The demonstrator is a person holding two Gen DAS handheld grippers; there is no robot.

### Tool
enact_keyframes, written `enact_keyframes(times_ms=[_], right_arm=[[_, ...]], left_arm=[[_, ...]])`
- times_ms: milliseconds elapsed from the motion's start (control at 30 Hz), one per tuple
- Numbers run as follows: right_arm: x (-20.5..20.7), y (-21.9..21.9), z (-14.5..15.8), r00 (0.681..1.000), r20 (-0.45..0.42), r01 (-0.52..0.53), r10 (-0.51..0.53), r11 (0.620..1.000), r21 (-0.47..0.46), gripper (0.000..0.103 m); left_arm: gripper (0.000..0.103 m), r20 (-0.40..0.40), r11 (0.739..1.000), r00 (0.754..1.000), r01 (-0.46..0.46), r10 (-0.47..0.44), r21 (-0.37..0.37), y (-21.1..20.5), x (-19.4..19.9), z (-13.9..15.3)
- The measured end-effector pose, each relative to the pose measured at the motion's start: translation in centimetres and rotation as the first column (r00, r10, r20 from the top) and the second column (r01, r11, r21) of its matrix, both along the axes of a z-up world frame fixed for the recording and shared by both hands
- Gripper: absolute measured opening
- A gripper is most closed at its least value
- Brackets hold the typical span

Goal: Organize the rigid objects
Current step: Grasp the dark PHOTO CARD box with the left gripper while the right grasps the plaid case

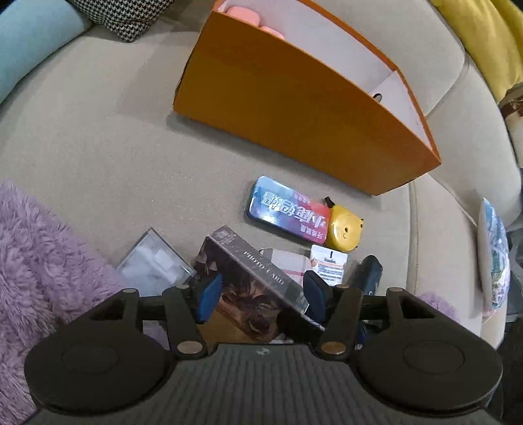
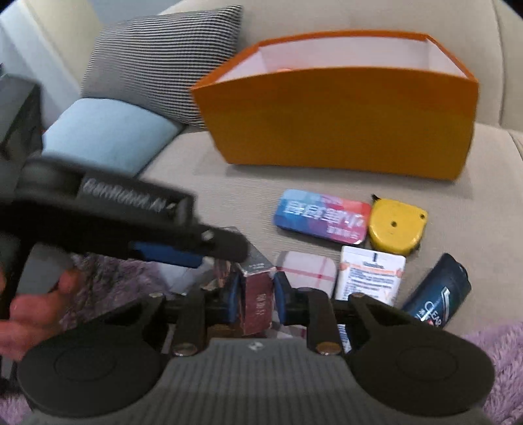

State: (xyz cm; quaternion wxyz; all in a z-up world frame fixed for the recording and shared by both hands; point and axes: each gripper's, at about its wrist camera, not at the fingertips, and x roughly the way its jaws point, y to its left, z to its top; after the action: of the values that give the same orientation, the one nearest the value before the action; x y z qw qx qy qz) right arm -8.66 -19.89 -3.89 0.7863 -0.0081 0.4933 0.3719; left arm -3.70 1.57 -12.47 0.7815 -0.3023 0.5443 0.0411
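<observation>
A dark photo card box (image 1: 251,281) lies tilted between the blue pads of my left gripper (image 1: 261,294), which stands wide around it; I cannot tell if the pads touch it. In the right wrist view my right gripper (image 2: 256,299) is shut on one end of the same box (image 2: 256,294), and the left gripper (image 2: 183,242) reaches in from the left over it. An orange box (image 1: 294,108) stands open on the sofa behind, also in the right wrist view (image 2: 343,121). Pink items (image 1: 242,14) lie inside it.
On the beige sofa lie a blue-red tin (image 2: 322,217), yellow tape measure (image 2: 395,227), white Vaseline pack (image 2: 369,278), plaid item (image 2: 305,273), dark blue Clear bottle (image 2: 439,294) and a clear plastic case (image 1: 153,264). A purple fluffy blanket (image 1: 42,261) lies left; cushions stand behind (image 2: 157,59).
</observation>
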Motion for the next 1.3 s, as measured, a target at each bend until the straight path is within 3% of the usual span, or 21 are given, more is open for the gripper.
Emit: enact_keyframes(times_ms=[267,400,500,633,733,933,1000,1300], right_arm=[[-1.0,0.1,0.2,0.998,0.026,-0.048,0.048,0.999,-0.022,0.024],[-1.1,0.1,0.0,0.998,0.006,-0.055,0.055,0.998,-0.021,0.024],[-0.7,-0.6,-0.3,0.997,-0.054,-0.046,0.047,0.999,0.016,0.024],[0.9,-2.5,-1.2,0.988,-0.147,0.052,-0.043,0.997,0.057,0.027],[2.2,-3.3,-2.4,0.971,-0.196,0.14,-0.136,0.99,0.005,0.027],[2.9,-1.7,-3.9,0.97,-0.191,0.138,-0.154,0.986,-0.095,0.035],[3.3,-1.2,-4.5,0.966,-0.202,0.14,-0.161,0.984,-0.113,0.041],[4.9,1.0,-5.7,0.978,-0.16,0.11,-0.135,0.982,-0.155,0.049]], left_arm=[[0.067,-0.045,1.0,0.999,-0.024,0.024,0.014,-0.8,0.1,-1.2],[0.056,-0.047,1.0,0.999,-0.009,0.009,0.004,-0.9,0.1,-1.7],[0.04,-0.05,1.0,0.999,0.0,0.001,0.028,-0.6,-0.4,-1.7],[0.04,-0.022,1.0,1.0,-0.004,0.004,-0.009,0.4,-1.3,-2.0],[0.039,0.016,0.999,0.999,0.043,-0.043,0.024,-0.1,-1.2,-1.6],[0.033,0.077,0.981,0.987,0.127,-0.14,0.149,-1.2,-0.8,-0.9],[0.032,0.084,0.983,0.988,0.113,-0.126,0.142,-0.7,-0.6,-1.1],[0.03,0.1,0.991,0.99,0.09,-0.1,0.102,1.2,-0.9,-1.4]])
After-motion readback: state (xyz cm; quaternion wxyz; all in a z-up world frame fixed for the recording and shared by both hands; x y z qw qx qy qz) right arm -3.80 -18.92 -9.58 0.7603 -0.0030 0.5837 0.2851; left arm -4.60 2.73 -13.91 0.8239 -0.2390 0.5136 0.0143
